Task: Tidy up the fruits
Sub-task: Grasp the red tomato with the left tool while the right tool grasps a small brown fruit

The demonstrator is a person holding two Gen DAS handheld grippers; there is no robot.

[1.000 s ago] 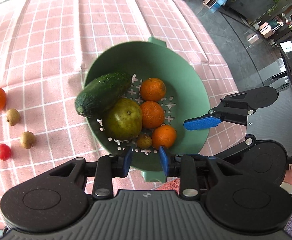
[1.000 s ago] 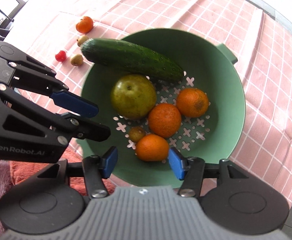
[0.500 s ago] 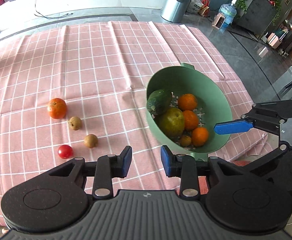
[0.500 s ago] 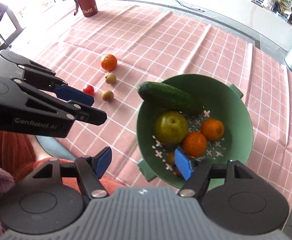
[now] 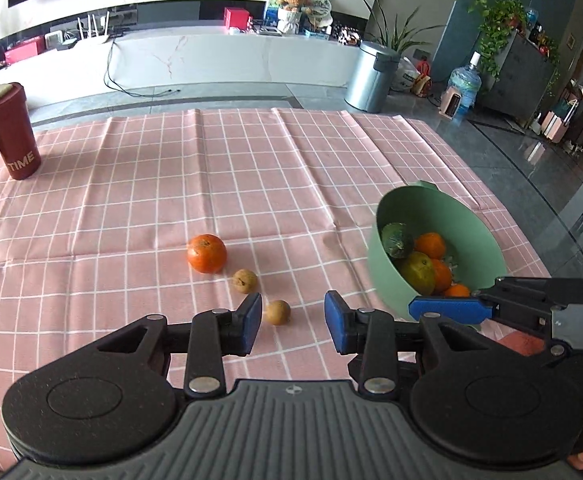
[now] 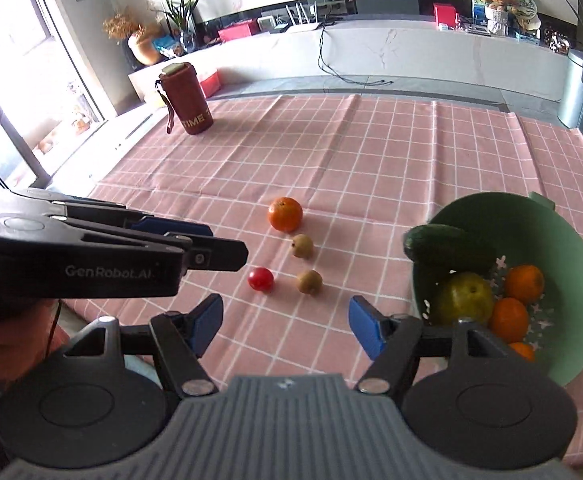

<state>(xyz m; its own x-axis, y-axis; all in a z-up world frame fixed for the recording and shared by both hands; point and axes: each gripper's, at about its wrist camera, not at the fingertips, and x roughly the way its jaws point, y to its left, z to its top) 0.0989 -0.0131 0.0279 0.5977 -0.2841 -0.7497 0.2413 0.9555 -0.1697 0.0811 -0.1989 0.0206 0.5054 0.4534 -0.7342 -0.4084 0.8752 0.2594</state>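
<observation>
A green colander bowl (image 5: 471, 236) (image 6: 571, 264) stands at the right of the pink checked cloth. It holds a cucumber (image 6: 447, 246), a green pear (image 6: 465, 298) and several oranges. Left of it lie a loose orange (image 5: 206, 253) (image 6: 285, 214), two small brown fruits (image 5: 245, 280) (image 6: 310, 281) and a cherry tomato (image 6: 260, 278). My left gripper (image 5: 293, 322) hovers near the front edge, its jaws opening with nothing gripped; the nearer brown fruit (image 5: 278, 312) lies on the cloth beyond its pads. My right gripper (image 6: 287, 324) is open and empty, beside the bowl.
A dark red tumbler (image 5: 9, 136) (image 6: 187, 98) stands at the far left corner of the table. A hand holds the left gripper's body (image 6: 91, 252) at the left of the right wrist view. Floor and a metal bin (image 5: 371, 76) lie beyond the far edge.
Both grippers have drawn back from over the bowl and tilted up, so the whole table shows. The jaws of both stand wider than a second ago.
</observation>
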